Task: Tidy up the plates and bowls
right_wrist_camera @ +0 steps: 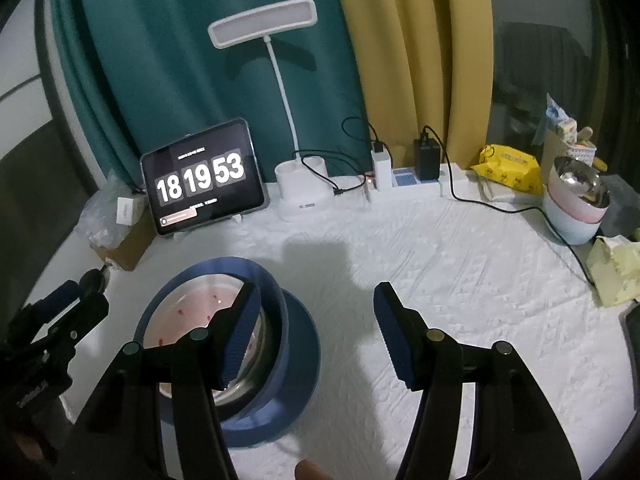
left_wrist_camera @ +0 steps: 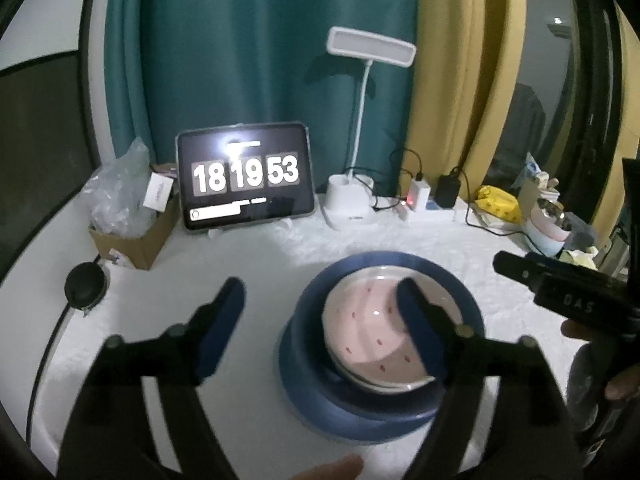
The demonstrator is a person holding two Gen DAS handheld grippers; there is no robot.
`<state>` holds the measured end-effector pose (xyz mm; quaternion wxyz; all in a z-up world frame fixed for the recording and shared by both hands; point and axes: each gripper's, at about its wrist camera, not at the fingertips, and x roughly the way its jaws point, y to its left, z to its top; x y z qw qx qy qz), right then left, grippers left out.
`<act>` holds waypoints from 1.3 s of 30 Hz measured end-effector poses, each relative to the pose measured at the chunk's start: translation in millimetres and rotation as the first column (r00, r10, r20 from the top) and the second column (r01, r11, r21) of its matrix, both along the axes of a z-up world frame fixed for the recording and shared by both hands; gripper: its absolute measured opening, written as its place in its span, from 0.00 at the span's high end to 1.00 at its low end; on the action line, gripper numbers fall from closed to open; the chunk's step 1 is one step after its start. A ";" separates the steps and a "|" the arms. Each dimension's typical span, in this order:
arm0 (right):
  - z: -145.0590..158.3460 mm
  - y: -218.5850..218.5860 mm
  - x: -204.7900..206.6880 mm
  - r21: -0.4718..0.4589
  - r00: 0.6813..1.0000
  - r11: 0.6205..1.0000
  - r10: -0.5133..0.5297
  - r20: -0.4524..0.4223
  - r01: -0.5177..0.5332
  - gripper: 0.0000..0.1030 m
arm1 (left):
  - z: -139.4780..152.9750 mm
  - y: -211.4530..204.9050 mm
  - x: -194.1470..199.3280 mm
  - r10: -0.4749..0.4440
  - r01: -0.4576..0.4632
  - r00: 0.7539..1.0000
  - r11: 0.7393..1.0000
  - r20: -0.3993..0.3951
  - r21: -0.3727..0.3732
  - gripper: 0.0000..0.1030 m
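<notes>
On the white cloth stands a stack: a blue plate (left_wrist_camera: 360, 424) at the bottom, a blue bowl (left_wrist_camera: 380, 259) on it, and a pink bowl (left_wrist_camera: 360, 320) with red specks nested inside. My left gripper (left_wrist_camera: 320, 290) is open above the stack's left side; its right finger overlaps the pink bowl in the view and nothing is gripped. In the right wrist view the same blue bowl (right_wrist_camera: 276, 308), plate (right_wrist_camera: 308, 348) and pink bowl (right_wrist_camera: 192, 304) sit low left. My right gripper (right_wrist_camera: 316, 292) is open just right of the stack, holding nothing.
Along the back stand a tablet clock (left_wrist_camera: 244, 176), a white desk lamp (right_wrist_camera: 300, 192), a power strip with chargers (right_wrist_camera: 412, 180) and a cardboard box (left_wrist_camera: 132, 236). More stacked bowls (right_wrist_camera: 576, 204) and a yellow packet (right_wrist_camera: 508, 168) sit far right. A black round object (left_wrist_camera: 84, 286) lies left.
</notes>
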<state>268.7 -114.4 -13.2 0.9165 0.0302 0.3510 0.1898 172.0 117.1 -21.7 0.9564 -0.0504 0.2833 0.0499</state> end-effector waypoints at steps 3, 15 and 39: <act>5.0 -2.5 -9.7 -0.006 1.000 1.000 0.007 0.015 -0.007 0.40 | 3.9 -8.1 -10.7 -0.004 0.004 1.000 1.000 0.015 0.013 0.13; 18.2 -19.3 -54.4 -0.029 0.998 1.000 0.010 0.061 -0.009 0.40 | 16.3 -38.9 -52.9 -0.041 0.039 0.997 0.999 0.063 0.032 0.11; 29.3 -80.3 -127.0 -0.057 0.986 0.996 -0.059 0.154 0.069 0.40 | 14.8 -104.4 -116.9 -0.101 0.096 0.986 0.994 0.136 0.044 0.11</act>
